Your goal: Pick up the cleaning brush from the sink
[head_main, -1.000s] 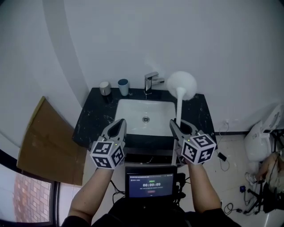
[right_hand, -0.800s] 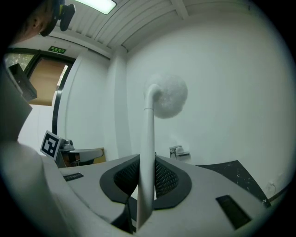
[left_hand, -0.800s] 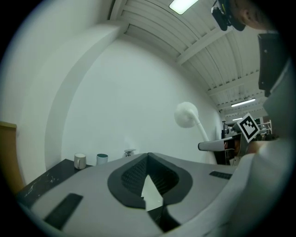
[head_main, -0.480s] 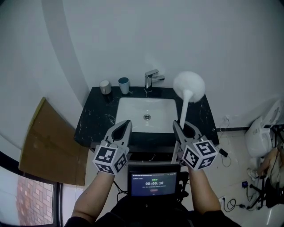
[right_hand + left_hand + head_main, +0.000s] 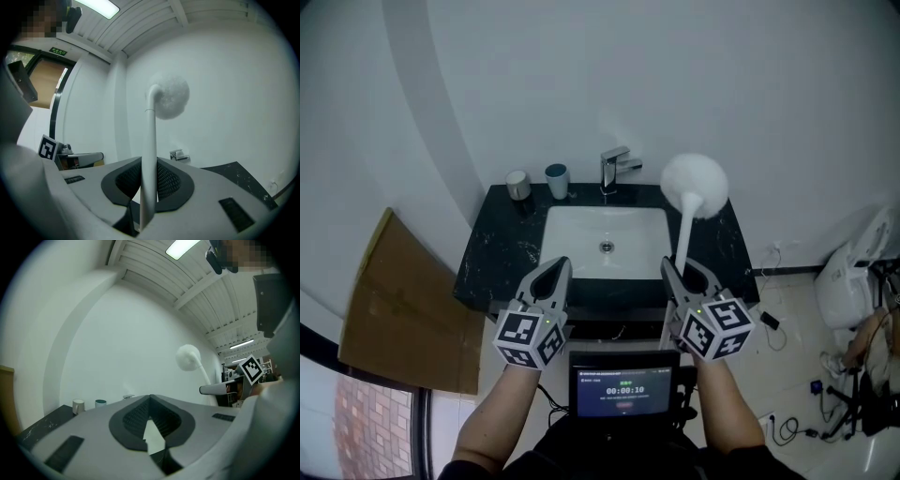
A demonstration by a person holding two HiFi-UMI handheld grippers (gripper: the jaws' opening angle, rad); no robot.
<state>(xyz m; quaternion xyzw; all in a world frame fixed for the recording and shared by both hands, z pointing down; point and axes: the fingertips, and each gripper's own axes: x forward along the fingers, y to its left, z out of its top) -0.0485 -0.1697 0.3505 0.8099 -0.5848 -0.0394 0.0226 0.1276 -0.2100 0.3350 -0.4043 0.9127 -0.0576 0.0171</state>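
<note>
Cleaning brush (image 5: 693, 187), white, fluffy round head, long slim handle

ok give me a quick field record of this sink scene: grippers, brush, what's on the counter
left gripper: jaws together, nothing between them
right gripper: shut on the cleaning brush handle
cleaning brush: held upright, fluffy white head on top, lifted clear of the sink
sink: white basin, drain showing
counter: dark stone; faucet at the back, white cup and blue cup at back left
task: brush is out of the sink, in hand
</note>
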